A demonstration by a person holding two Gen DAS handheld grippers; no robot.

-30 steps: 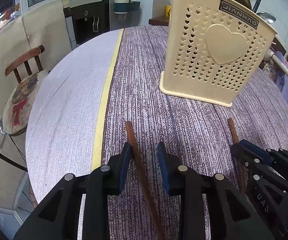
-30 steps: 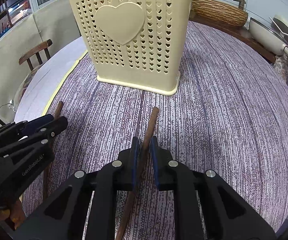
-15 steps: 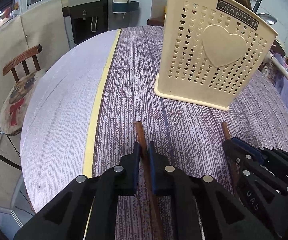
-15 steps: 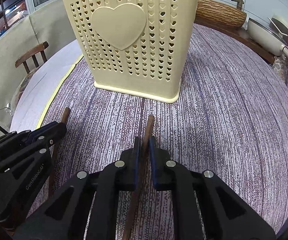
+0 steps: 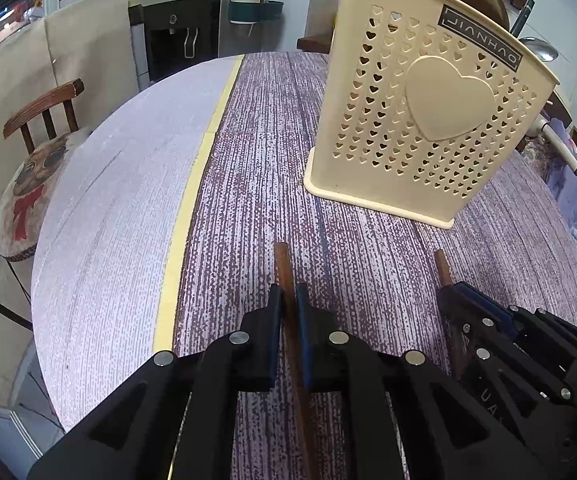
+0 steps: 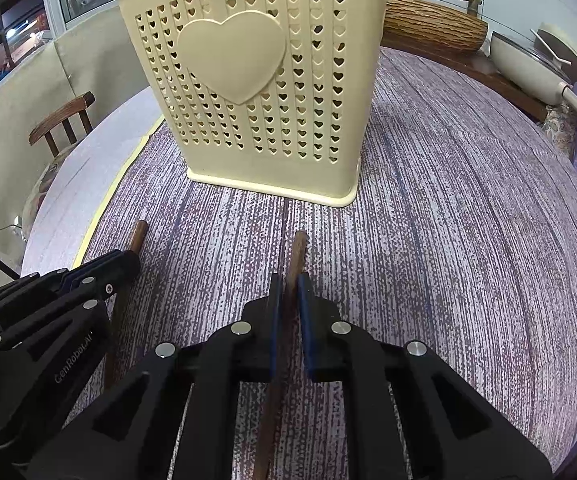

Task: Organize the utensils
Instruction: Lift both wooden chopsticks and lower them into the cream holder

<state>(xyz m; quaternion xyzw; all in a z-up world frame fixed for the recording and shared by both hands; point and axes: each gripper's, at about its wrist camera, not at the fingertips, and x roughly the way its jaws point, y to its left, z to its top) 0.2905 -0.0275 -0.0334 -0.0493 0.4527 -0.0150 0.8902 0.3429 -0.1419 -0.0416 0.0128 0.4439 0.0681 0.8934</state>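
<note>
A cream plastic utensil holder (image 5: 420, 120) with heart-shaped holes stands upright on the round table; it also shows in the right wrist view (image 6: 264, 92). My left gripper (image 5: 289, 300) is shut on a brown wooden chopstick (image 5: 282, 264) that points at the holder. My right gripper (image 6: 288, 292) is shut on a second brown chopstick (image 6: 298, 248), also pointing at the holder. Each gripper shows in the other's view: the right gripper (image 5: 454, 300) and the left gripper (image 6: 126, 264). Both chopstick tips sit just above the tablecloth.
A purple striped cloth (image 5: 256, 168) covers the table, with a yellow band (image 5: 192, 184) and a paler part to the left. A wooden chair with a cushion (image 5: 36, 160) stands left of the table. A woven basket (image 6: 428, 24) and a white pan (image 6: 528, 68) sit behind.
My left gripper closed on its chopstick. Both grippers moved forward with their chopsticks toward the holder, which now looks nearer and larger.
</note>
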